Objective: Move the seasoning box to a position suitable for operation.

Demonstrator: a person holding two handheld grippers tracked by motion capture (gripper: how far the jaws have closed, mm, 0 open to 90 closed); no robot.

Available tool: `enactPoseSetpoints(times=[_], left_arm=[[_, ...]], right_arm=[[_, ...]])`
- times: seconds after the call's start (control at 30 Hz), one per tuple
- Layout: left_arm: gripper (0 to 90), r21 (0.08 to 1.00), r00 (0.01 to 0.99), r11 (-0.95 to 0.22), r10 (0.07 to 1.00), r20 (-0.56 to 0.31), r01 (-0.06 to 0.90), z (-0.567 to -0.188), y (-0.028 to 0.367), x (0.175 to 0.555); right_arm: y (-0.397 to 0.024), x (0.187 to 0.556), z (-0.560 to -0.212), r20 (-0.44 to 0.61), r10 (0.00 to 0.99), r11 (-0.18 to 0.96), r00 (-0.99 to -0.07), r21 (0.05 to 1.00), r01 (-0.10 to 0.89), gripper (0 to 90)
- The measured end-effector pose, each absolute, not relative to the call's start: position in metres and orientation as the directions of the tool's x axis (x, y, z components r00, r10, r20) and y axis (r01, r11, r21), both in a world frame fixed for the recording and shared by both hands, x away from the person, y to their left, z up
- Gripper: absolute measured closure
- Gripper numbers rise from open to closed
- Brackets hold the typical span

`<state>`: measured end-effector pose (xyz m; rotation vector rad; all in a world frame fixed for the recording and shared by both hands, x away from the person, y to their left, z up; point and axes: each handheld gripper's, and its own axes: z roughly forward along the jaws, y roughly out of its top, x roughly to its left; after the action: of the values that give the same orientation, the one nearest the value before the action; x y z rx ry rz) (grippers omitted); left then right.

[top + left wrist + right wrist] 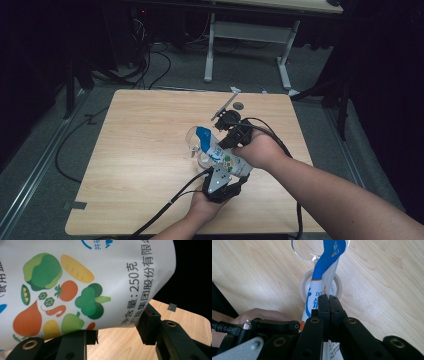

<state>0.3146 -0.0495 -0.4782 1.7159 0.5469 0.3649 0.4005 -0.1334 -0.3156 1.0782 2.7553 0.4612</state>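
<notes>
A white and blue pouch [216, 150] printed with vegetables is held tilted over the middle of the wooden table [140, 150]. Its blue top end points into the mouth of a clear stemmed glass [191, 137]. My left gripper [223, 186] is shut on the pouch's lower end; in the left gripper view the pouch [75, 285] sits between the black jaws of that gripper [117, 332]. My right gripper [234, 134] is shut on the pouch's side edge higher up. In the right gripper view that gripper [329, 302] pinches the pouch [324, 272] just before the glass [298, 252].
A small dark round thing [238, 105] lies on the table behind the right gripper. A small dark square [172, 307] lies near a table edge. Cables trail off the table's near edge. Another table's white legs [210, 50] stand on the floor behind.
</notes>
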Motion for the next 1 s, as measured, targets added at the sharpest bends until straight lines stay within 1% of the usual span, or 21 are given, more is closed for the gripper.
enactPoseSetpoints(times=[1.0], left_arm=[[57.9,0.976,0.838,-0.144,0.543,-0.057,0.160,-0.4772,-0.0491,0.3144]], right_arm=[[-0.1312,0.4018,-0.3168,-0.027,0.676,0.700,-0.737,0.337,0.629,89.9]])
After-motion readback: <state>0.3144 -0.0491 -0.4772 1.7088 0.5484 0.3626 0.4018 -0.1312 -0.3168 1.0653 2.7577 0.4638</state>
